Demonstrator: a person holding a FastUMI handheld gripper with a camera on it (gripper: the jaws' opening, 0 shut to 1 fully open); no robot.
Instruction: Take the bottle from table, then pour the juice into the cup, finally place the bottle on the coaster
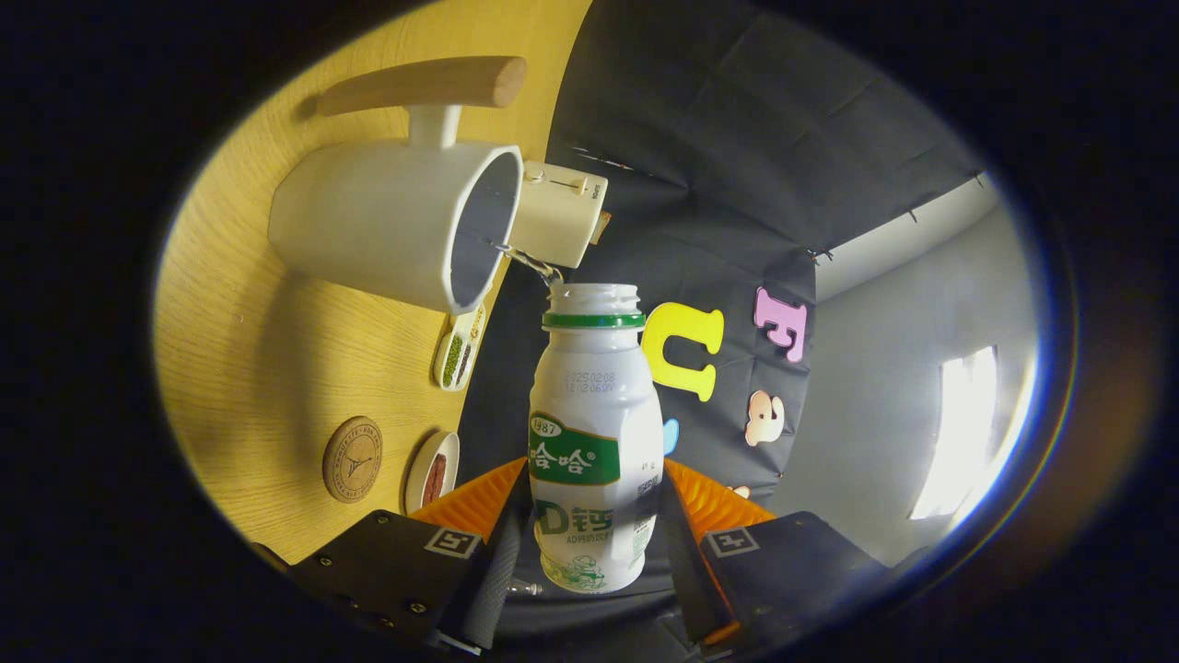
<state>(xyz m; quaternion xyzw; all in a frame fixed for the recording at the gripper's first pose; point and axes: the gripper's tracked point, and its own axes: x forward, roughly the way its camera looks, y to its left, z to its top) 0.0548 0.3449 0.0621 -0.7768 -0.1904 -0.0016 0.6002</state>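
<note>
Your gripper [594, 543] holds the bottle [594, 442] firmly: both fingers [502, 552] press on its lower body, one on each side. The whole view is rolled over, so the wooden table [249, 368] stands like a wall on the left. The open mouth of the bottle is just beside the rim of the white cup [396, 226], and a thin stream of liquid [530, 262] runs between the mouth and the cup. The room between them is very small; they are near but I cannot tell if they touch.

You can count one bottle, one cup with a wooden handle, one round coaster [352, 459], two small dishes [461, 348] with food in them, and one white box [560, 214] behind the cup. The coaster lies free on the table, well apart from the cup, with bare wood around it.

On the right is dark cloth, then a grey wall with a bright window [963, 428].
</note>
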